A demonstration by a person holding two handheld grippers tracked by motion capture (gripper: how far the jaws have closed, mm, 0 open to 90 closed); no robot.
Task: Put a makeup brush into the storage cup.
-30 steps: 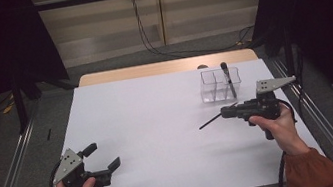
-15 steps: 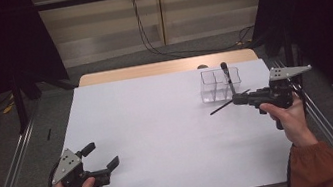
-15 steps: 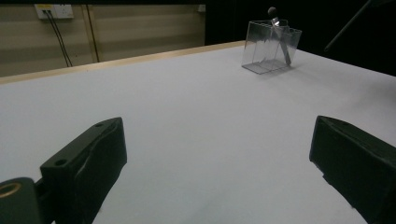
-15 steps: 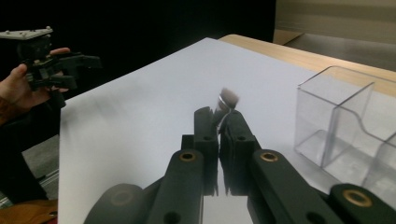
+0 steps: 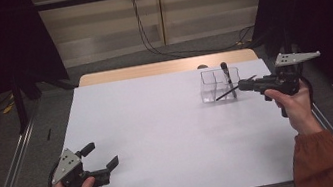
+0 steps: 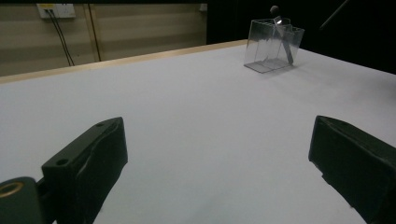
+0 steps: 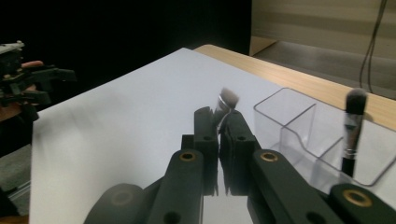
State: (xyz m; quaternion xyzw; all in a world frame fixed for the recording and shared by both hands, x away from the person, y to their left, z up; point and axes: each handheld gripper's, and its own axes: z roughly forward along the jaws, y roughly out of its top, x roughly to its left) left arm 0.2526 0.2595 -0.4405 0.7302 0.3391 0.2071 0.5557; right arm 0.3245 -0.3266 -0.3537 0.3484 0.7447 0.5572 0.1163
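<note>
My right gripper (image 5: 242, 85) hovers at the far right of the white table (image 5: 160, 130), shut on a thin dark makeup brush (image 5: 224, 95). The brush's tip points left, across the front of a clear plastic organizer (image 5: 213, 87). In the right gripper view the jaws (image 7: 219, 120) are pressed together with the blurred brush head (image 7: 228, 98) sticking out past them. A second brush (image 5: 226, 76) stands tilted in the organizer's right compartment (image 7: 327, 158). My left gripper (image 5: 99, 154) rests open at the near left corner, nothing between its jaws (image 6: 219, 154).
The organizer (image 6: 268, 49) has several compartments, and its left ones hold nothing. A wooden strip (image 5: 165, 67) runs along the table's far edge. Metal rails (image 5: 12, 168) flank the table, and cables (image 5: 144, 31) hang down the wall behind.
My right gripper has carried the brush up and toward the far right, bringing it level with the organizer. The left gripper has stayed where it was.
</note>
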